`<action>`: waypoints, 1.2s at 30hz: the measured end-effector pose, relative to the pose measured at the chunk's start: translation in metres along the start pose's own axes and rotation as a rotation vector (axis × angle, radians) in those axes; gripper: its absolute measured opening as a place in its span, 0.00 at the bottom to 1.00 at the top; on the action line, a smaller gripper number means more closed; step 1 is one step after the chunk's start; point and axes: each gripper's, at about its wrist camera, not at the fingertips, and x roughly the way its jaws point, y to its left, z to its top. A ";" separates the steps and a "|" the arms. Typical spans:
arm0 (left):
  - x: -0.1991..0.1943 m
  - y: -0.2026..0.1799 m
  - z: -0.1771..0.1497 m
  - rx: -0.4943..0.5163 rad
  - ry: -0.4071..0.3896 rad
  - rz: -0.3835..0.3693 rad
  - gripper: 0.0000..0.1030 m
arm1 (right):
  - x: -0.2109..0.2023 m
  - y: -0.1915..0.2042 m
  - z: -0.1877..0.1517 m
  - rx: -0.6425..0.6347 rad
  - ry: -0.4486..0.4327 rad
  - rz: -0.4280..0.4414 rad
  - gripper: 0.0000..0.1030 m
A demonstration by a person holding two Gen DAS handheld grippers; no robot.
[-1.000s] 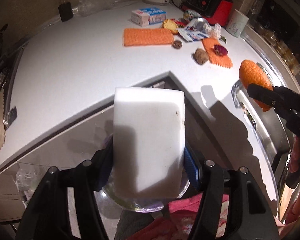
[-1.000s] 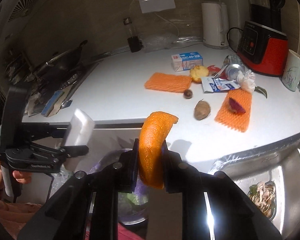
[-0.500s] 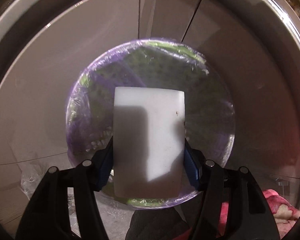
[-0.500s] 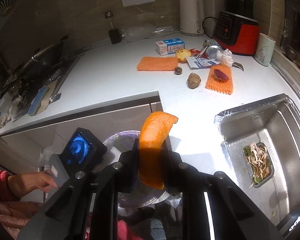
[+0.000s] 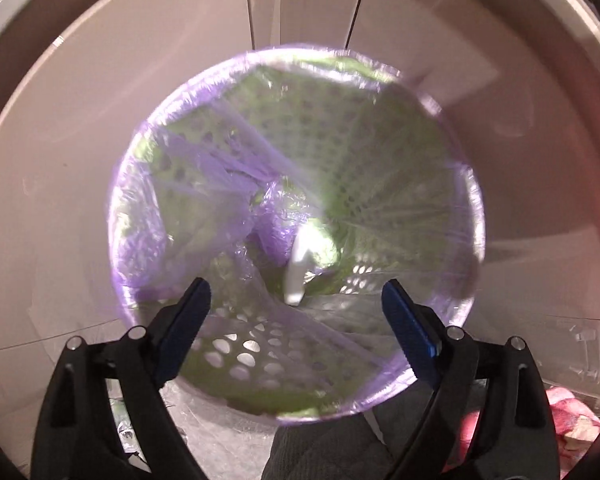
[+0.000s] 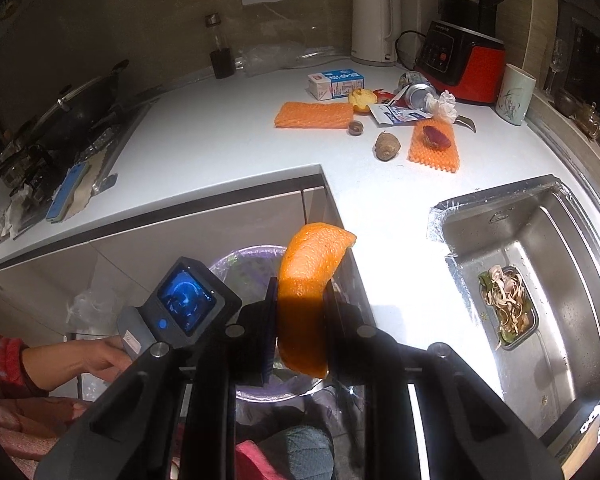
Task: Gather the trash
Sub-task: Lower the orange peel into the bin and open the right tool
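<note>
My left gripper is open and empty, pointing straight down over the green perforated trash basket lined with a purple bag. A white foam block lies deep inside it. My right gripper is shut on an orange peel, held above the basket's rim beside the counter corner. The left gripper's body shows below it. More trash lies on the white counter: orange foam nets, a milk carton, a crushed can, wrappers and fruit scraps.
A steel sink with a strainer of scraps is at the right. A kettle, red blender base and cup stand at the back. A stove with a pot is at the left. Cabinet fronts surround the basket.
My left gripper has opened and let the white foam block fall into the basket. The right gripper still holds the orange peel, now a little closer over the basket.
</note>
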 end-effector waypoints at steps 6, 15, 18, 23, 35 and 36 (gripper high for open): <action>-0.099 0.017 -0.012 -0.028 -0.200 0.014 0.88 | 0.029 0.001 -0.007 0.019 0.024 0.012 0.20; -0.212 0.059 -0.040 -0.113 -0.400 0.097 0.93 | 0.110 0.037 -0.035 -0.067 0.123 0.070 0.20; -0.228 0.064 -0.041 -0.129 -0.434 0.130 0.93 | 0.143 0.053 -0.048 -0.112 0.169 0.081 0.20; -0.233 0.075 -0.034 -0.140 -0.425 0.139 0.93 | 0.190 0.075 -0.066 -0.177 0.233 0.092 0.25; -0.234 0.074 -0.013 -0.162 -0.422 0.127 0.93 | 0.195 0.080 -0.066 -0.247 0.257 0.006 0.84; -0.232 0.074 -0.008 -0.161 -0.422 0.126 0.93 | 0.192 0.077 -0.062 -0.238 0.256 0.010 0.84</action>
